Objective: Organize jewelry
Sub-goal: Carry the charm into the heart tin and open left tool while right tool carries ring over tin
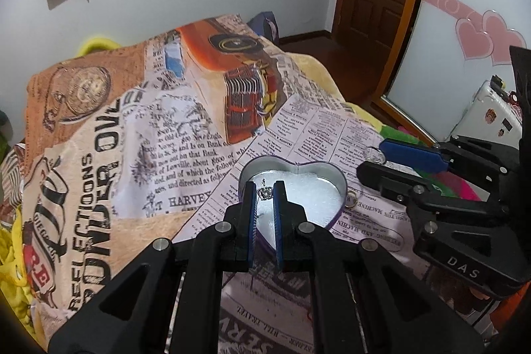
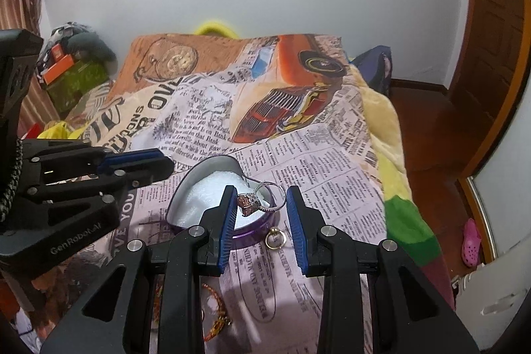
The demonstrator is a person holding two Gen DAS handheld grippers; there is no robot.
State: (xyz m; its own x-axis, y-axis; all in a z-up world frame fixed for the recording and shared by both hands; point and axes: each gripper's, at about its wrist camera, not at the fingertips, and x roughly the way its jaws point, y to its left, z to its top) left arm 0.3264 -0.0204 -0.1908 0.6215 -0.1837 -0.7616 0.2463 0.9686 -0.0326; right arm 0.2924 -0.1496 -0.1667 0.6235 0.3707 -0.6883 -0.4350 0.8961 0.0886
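A heart-shaped tin (image 1: pixel 318 170) with white foam lining and a purple wall sits on the printed cloth. My left gripper (image 1: pixel 265 188) hovers over the tin's left lobe, shut on a small silver crown charm (image 1: pixel 265 193). In the right wrist view the same tin (image 2: pixel 245 236) lies just below my right gripper (image 2: pixel 260 192), which is shut on a silver ring with a pink stone (image 2: pixel 251 202). The left gripper (image 2: pixel 167 162) reaches in from the left there. In the left wrist view, the right gripper (image 1: pixel 371 160) shows beyond the tin's right side with the ring (image 1: pixel 374 154) at its tips.
A gold ring (image 2: pixel 275 238) lies on the cloth by the tin's near right wall, also visible as the gold ring (image 1: pixel 351 199). An orange beaded bracelet (image 2: pixel 215 314) lies under the right gripper. The newspaper-print cloth (image 2: pixel 332 181) covers a bed; a white suitcase (image 1: pixel 491 115) stands at the right.
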